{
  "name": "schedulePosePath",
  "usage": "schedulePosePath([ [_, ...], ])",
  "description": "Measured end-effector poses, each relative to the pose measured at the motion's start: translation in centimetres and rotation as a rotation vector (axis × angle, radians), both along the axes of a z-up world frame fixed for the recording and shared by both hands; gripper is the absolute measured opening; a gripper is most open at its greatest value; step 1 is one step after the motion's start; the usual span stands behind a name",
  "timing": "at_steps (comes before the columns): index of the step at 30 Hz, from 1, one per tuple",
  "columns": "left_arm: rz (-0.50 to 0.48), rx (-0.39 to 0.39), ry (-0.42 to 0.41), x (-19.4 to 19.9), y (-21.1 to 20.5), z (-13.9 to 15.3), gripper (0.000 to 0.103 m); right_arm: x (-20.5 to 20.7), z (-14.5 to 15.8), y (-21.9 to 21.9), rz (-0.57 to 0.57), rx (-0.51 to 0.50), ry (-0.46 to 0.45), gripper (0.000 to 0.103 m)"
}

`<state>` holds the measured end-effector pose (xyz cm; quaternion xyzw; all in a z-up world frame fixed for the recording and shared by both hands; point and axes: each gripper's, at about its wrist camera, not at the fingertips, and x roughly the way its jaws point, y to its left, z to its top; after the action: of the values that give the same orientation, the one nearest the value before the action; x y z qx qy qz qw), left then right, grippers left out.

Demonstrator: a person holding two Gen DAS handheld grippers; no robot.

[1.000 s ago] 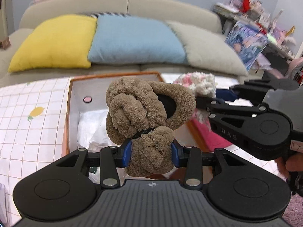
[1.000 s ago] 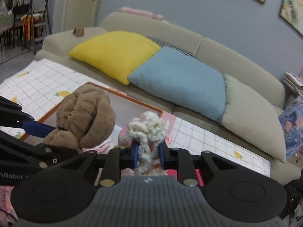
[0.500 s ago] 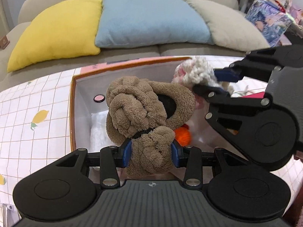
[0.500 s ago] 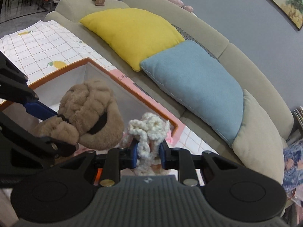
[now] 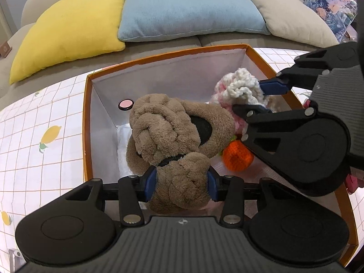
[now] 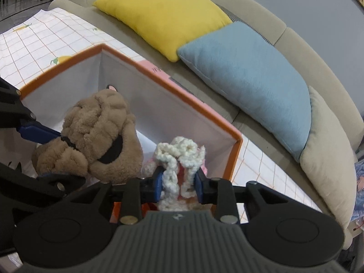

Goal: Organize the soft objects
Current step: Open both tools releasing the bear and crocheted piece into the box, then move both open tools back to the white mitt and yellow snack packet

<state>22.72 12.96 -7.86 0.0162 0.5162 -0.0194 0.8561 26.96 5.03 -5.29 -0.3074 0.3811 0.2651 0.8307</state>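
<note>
A brown plush slipper bundle [image 5: 168,127] hangs over the orange-rimmed white box [image 5: 163,55]. My left gripper [image 5: 181,185] holds its lower knot; the jaws are opening, and the blue pads still touch the plush. A cream and pink crocheted piece [image 6: 179,152] sits between the pads of my right gripper [image 6: 178,183], whose jaws are also opening with the yarn still touching them. It hangs inside the box's far right corner [image 6: 236,141]. In the left wrist view the right gripper [image 5: 254,97] reaches in from the right. The slipper bundle [image 6: 97,125] lies just left of the crocheted piece.
An orange knitted ball [image 5: 237,157] and white paper [image 5: 124,141] lie in the box bottom. A pink round dot [image 5: 126,104] marks its left wall. The box stands on a lemon-print checked cloth [image 5: 41,150]. Behind it is a sofa with yellow [image 5: 68,27], blue [image 5: 186,6] and beige [image 5: 293,16] cushions.
Both grippers have come down and forward over the box with their loads, and both views now look down into it. The gaps between both pairs of pads look slightly wider.
</note>
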Motion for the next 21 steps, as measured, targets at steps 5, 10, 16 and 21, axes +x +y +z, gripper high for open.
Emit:
schedulePosePath([
  [5,-0.009,0.003,-0.019,-0.2,-0.2,0.4,0.062,-0.1,0.3,-0.5,0.009,0.013,-0.007,0.042],
  [10,-0.044,0.007,-0.033,-0.7,-0.5,1.7,0.068,-0.6,1.3,-1.2,0.031,0.026,-0.025,0.052],
  [16,-0.066,-0.015,-0.05,-1.6,-0.5,4.0,0.075,-1.7,3.9,-2.3,0.04,0.062,-0.055,0.064],
  [21,-0.072,-0.018,-0.081,-2.7,-0.5,6.8,0.076,-2.6,5.9,-3.0,0.034,0.067,-0.078,0.064],
])
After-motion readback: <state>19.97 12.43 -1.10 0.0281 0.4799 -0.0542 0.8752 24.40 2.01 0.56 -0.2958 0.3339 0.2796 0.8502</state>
